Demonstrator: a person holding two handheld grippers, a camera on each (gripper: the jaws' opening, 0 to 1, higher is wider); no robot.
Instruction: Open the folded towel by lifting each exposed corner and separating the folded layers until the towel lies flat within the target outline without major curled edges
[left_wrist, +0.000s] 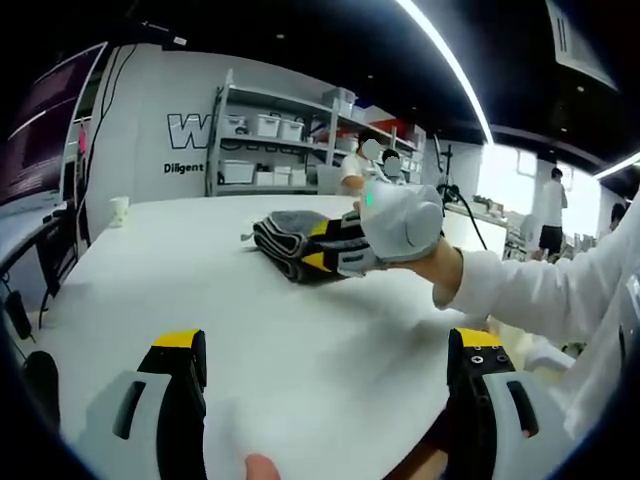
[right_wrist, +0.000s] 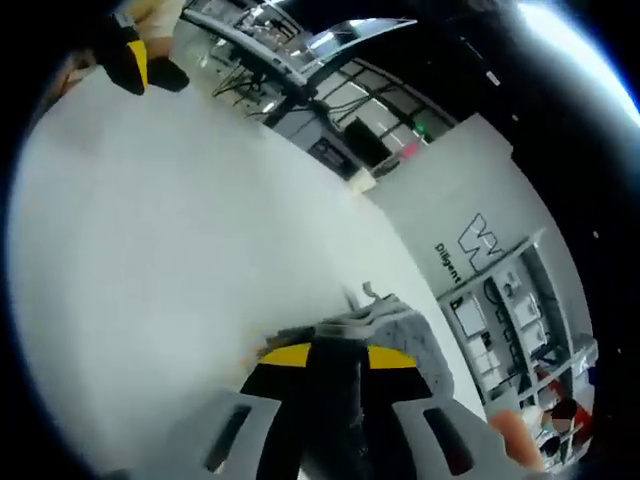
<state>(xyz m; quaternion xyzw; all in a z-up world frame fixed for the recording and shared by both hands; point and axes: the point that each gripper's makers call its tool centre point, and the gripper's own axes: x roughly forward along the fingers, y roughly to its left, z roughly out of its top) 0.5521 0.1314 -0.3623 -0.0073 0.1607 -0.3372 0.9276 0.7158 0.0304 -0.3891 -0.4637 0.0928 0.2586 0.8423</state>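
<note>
A folded grey towel (left_wrist: 290, 238) lies on the white table (left_wrist: 200, 290), in the middle of the left gripper view. My right gripper (left_wrist: 322, 246) comes in from the right, held by a hand in a white sleeve, and its yellow-tipped jaws pinch the towel's near edge. In the right gripper view the same gripper (right_wrist: 340, 356) is shut on a dark fold of the towel (right_wrist: 395, 322), which bunches just beyond the jaws. My left gripper (left_wrist: 328, 345) hovers wide open over bare table, well short of the towel. One of its yellow-and-black jaws shows as the left gripper (right_wrist: 132, 55) at the top left.
A paper cup (left_wrist: 119, 210) stands near the table's far left edge. Shelves with white bins (left_wrist: 265, 140) line the back wall, and people stand behind the table. A monitor (left_wrist: 40, 130) sits off the left side.
</note>
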